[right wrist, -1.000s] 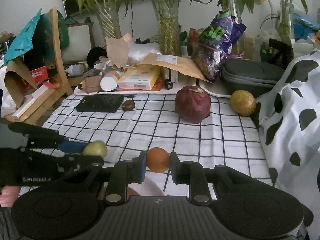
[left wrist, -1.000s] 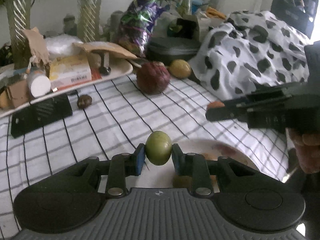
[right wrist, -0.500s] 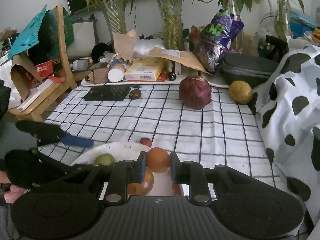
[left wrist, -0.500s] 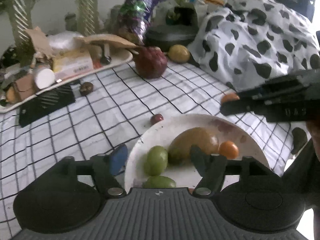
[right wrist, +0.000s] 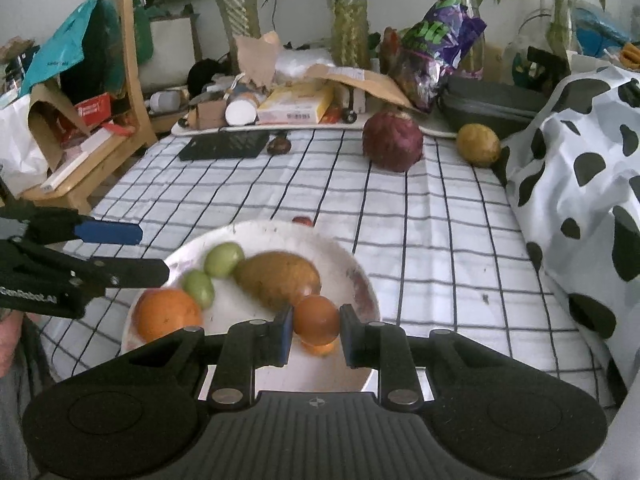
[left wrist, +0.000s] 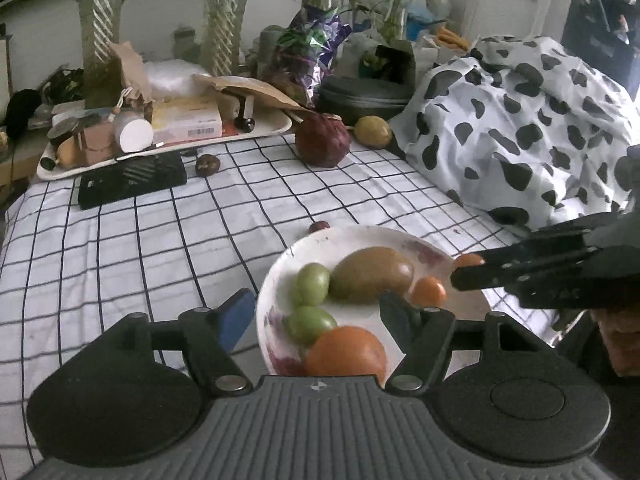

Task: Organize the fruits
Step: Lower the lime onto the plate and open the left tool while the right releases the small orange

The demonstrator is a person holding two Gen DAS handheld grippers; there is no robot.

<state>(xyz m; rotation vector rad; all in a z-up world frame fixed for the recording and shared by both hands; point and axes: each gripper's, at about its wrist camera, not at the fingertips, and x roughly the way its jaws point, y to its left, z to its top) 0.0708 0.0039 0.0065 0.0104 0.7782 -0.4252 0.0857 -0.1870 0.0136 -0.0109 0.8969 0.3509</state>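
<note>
A white plate [left wrist: 360, 236] [right wrist: 264, 230] lies on the checked cloth. It holds a brown mango [left wrist: 370, 274] [right wrist: 278, 280], two green fruits [left wrist: 310, 284] [right wrist: 223, 259], a large orange [left wrist: 346, 350] [right wrist: 166, 318] and a small orange fruit [left wrist: 428, 291]. My left gripper [left wrist: 318, 316] is open and empty above the plate's near side. My right gripper [right wrist: 314, 334] is shut on a small orange fruit [right wrist: 316, 318] just above the plate's right part; it also shows in the left wrist view [left wrist: 466, 260].
A small dark red fruit [left wrist: 319, 226] lies behind the plate. A purple cabbage [right wrist: 392, 142], a yellow fruit [right wrist: 478, 145] and a small brown fruit [right wrist: 279, 145] lie farther back. A cluttered tray [left wrist: 260, 134] and black pad [left wrist: 132, 180] are behind. A spotted blanket [right wrist: 580, 184] is right.
My left gripper opened and let the green fruit go onto the plate, then drew back. My right gripper came down over the plate with the orange fruit still in it.
</note>
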